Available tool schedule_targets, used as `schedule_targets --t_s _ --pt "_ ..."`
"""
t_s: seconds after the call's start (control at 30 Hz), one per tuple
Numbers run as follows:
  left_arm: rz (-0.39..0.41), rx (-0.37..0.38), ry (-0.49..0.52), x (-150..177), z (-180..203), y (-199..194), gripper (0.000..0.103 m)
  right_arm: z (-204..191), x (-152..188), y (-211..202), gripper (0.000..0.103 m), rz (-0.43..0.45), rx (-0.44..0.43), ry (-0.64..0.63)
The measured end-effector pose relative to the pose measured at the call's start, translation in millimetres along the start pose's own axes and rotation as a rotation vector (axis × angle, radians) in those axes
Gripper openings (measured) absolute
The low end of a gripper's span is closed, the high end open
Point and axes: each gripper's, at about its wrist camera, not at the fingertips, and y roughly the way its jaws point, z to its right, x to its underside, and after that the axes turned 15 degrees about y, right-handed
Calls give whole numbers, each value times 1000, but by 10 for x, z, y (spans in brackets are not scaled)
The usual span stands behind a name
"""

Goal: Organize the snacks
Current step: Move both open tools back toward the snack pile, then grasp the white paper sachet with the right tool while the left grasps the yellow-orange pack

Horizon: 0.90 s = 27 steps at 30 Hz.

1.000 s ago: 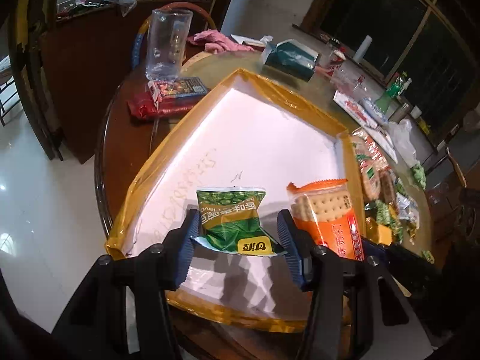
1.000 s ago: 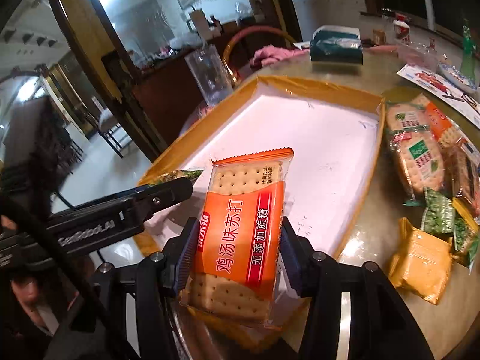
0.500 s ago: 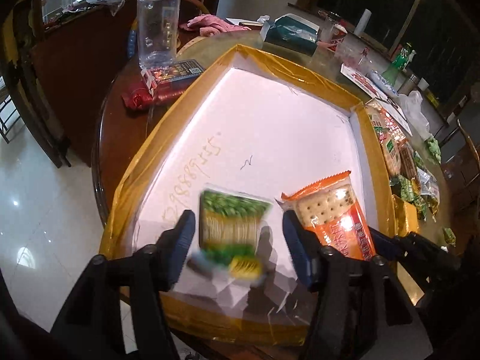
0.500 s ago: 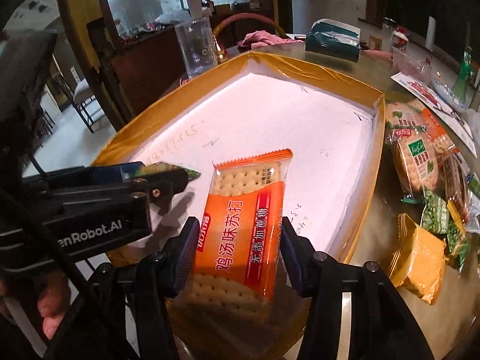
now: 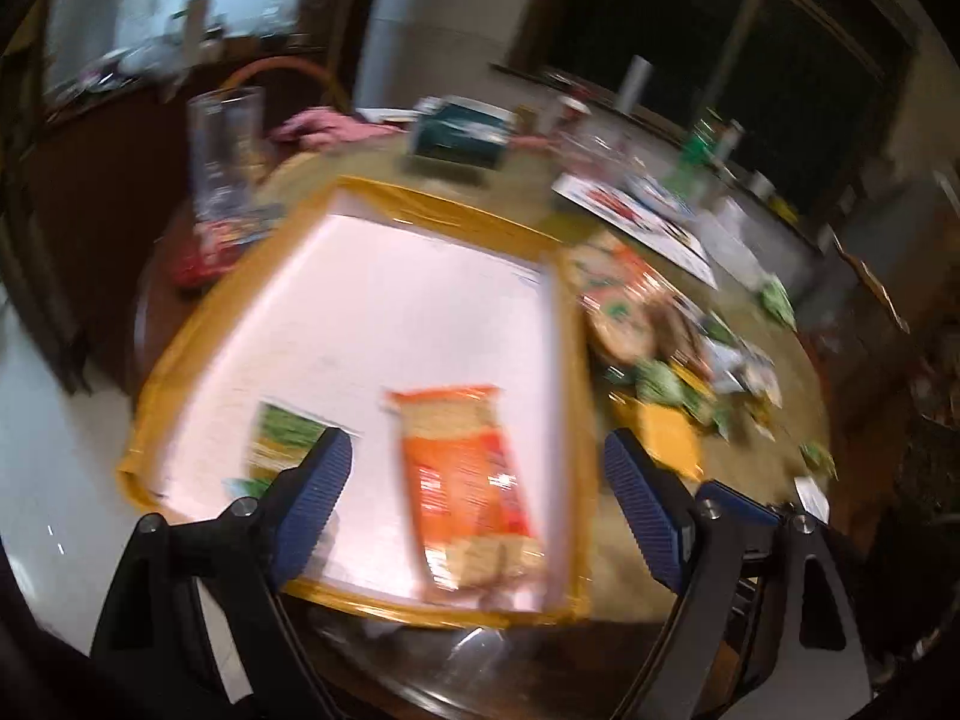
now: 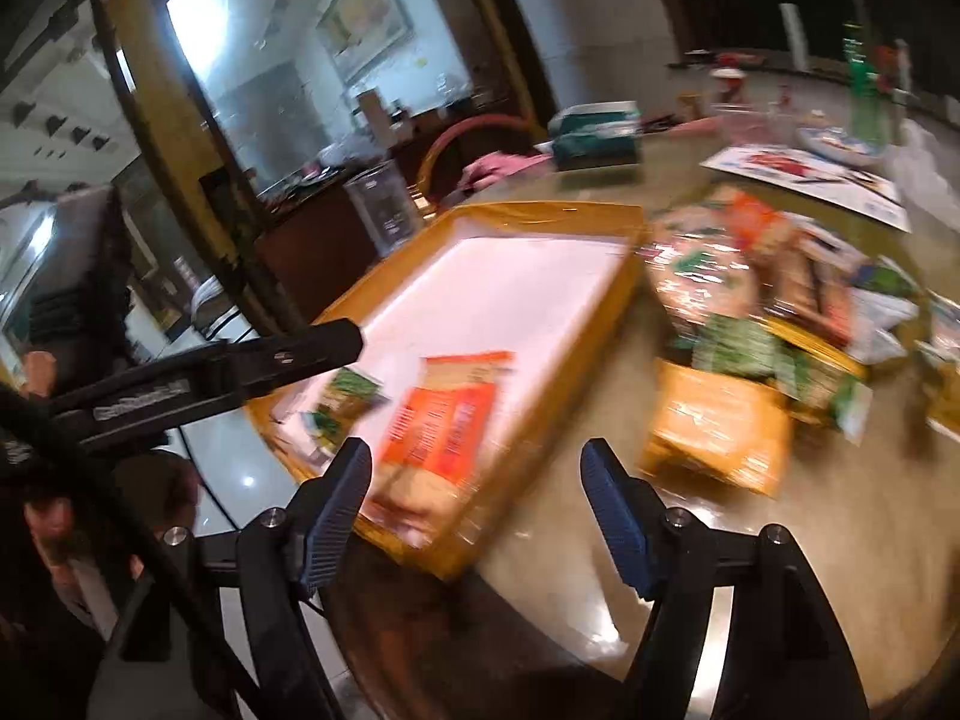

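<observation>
While both snack packets lie flat in the shallow white tray with the yellow-taped rim (image 5: 354,192), the risks sit ahead. The orange cracker packet (image 5: 465,480) rests close to the tray's near right wall, so a gripper sweeping back low could catch its end and drag it over the rim. The small green snack packet (image 5: 279,441) lies near the tray's near left corner and looks light enough to be flicked off by a passing finger. The loose heap of mixed snack packets (image 6: 774,294) on the round glossy desk (image 6: 570,546) is crowded, so a wide grab there may pinch two packs at once.

The left gripper (image 5: 474,501) has just been opening; its jaws stand wide, holding nothing and pressing on nothing. The right gripper (image 6: 474,510) has likewise just been opening, its jaws wide and empty, over the tray's corner and bare desk.
</observation>
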Motion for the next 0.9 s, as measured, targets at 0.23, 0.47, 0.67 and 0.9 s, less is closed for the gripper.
schedule_targets --t_s 0.23,0.47,0.67,0.9 --pt "-74 66 122 -80 760 205 86 657 115 -367 72 -16 -17 135" --pt "-146 78 224 -53 1296 530 86 1363 170 -958 72 85 83 216" --pt "-190 80 227 -14 1420 691 86 2041 12 -1473 72 218 330 390" --pt "-198 45 227 -40 1398 802 86 2500 -4 -1437 71 219 442 491"
